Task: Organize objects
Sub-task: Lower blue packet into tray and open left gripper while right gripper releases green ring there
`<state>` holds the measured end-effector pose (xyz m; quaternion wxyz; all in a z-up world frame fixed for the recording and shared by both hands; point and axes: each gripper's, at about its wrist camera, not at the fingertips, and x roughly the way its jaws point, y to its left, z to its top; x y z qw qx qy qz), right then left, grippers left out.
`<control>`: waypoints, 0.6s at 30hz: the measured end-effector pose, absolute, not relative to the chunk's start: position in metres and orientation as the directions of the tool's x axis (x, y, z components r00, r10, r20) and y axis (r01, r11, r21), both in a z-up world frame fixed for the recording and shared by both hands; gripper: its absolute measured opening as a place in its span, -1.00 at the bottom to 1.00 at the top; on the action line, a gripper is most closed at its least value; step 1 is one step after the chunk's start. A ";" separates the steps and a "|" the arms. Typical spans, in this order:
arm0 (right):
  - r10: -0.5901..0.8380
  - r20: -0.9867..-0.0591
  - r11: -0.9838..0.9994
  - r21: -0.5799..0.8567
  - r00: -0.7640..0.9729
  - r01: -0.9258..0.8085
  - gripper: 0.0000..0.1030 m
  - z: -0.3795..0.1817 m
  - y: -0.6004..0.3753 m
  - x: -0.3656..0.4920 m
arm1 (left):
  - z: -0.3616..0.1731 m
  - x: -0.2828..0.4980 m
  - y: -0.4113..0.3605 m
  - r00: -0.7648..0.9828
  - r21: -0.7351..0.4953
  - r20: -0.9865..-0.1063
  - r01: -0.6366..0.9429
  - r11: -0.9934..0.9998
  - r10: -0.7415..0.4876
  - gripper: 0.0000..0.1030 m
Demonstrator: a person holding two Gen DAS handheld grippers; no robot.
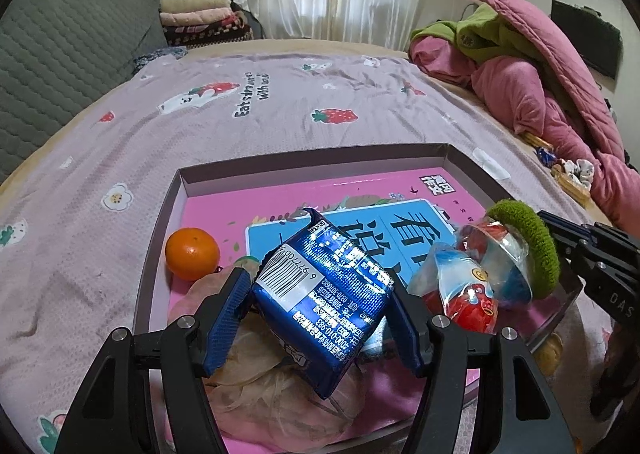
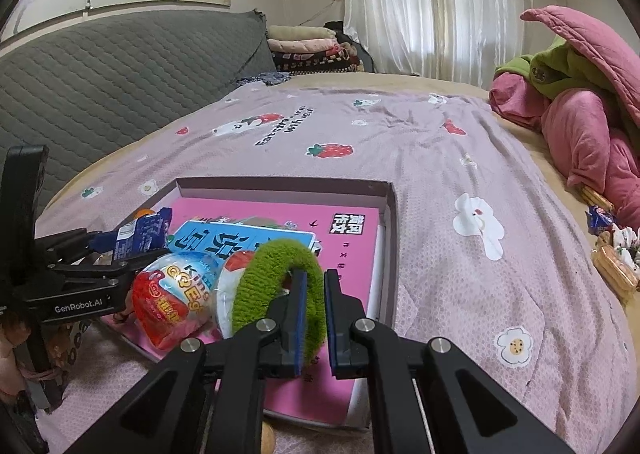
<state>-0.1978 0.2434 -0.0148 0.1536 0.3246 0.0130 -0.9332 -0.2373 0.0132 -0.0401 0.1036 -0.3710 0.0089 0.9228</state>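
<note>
A shallow cardboard tray (image 1: 176, 193) lies on the bed, lined with a pink book (image 1: 248, 201). My left gripper (image 1: 320, 294) is shut on a blue foil snack packet (image 1: 324, 294), held over the tray's near side. An orange (image 1: 193, 253) sits at the tray's left. A red, white and blue egg-shaped toy pack (image 1: 472, 282) lies in the tray. My right gripper (image 2: 316, 286) is shut on a green fuzzy hair ring (image 2: 272, 278), right beside the toy pack (image 2: 176, 294). The tray's rim (image 2: 392, 213) and the left gripper's packet (image 2: 136, 234) show in the right view.
A crumpled beige plastic bag (image 1: 256, 386) lies under the left gripper. The lilac strawberry-print bedsheet (image 1: 280, 113) spreads beyond the tray. A pink and green bedding heap (image 1: 520, 65) sits at the right, with small snacks (image 2: 612, 250) near it. A grey headboard (image 2: 100, 85) stands at the left.
</note>
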 end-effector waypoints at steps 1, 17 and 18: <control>-0.279 -0.610 -0.953 0.079 -0.742 0.293 -0.84 -0.015 0.244 -0.198 | -0.040 -0.237 0.013 -0.705 -0.058 -0.686 -0.196 -0.979 0.182 0.32; -0.278 -0.604 -0.954 0.087 -0.746 0.285 -0.52 -0.009 0.247 -0.195 | -0.033 -0.228 0.009 -0.706 -0.055 -0.687 -0.183 -0.982 0.171 0.41; -0.277 -0.603 -0.955 0.086 -0.748 0.283 -0.50 -0.009 0.247 -0.195 | -0.033 -0.228 0.008 -0.706 -0.057 -0.687 -0.183 -0.982 0.171 0.42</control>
